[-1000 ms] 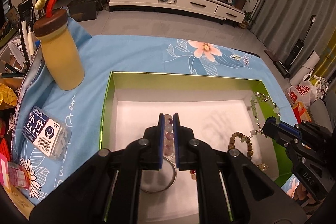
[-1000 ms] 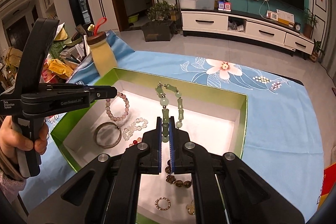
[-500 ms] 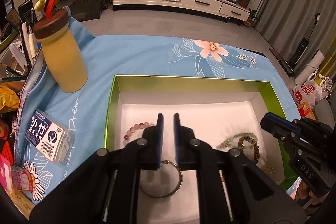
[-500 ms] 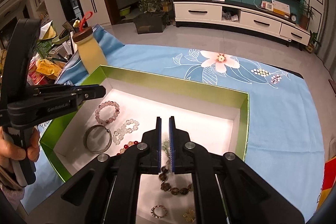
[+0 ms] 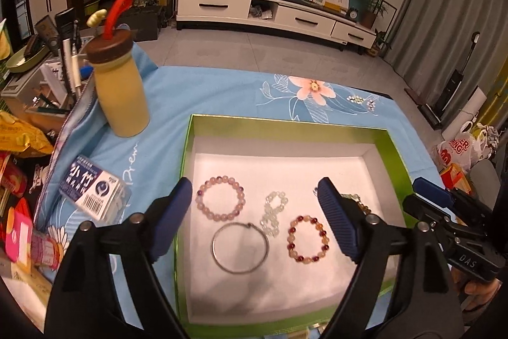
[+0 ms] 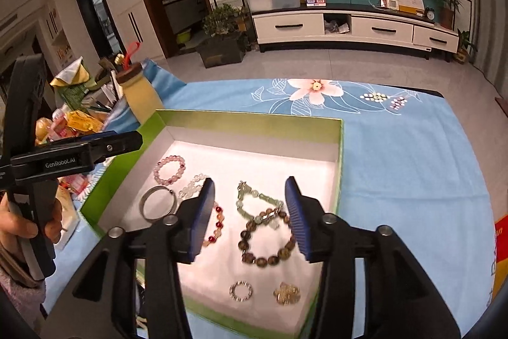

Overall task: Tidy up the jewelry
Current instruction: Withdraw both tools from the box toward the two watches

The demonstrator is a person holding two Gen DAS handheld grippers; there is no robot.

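Left wrist view: we see our left gripper, just opened wide and empty, above the green box. Inside lie a pink bracelet, silver bangle and red-beaded bracelet; our right gripper, jaws just parted, frames a green necklace.

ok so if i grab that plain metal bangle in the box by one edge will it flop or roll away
The metal bangle looks like one rigid hoop, so it likely keeps its shape, unlike the pink bead bracelet beside it. It lies flat, so probably won't roll unless tipped on edge. The smooth metal may slip in the pads.
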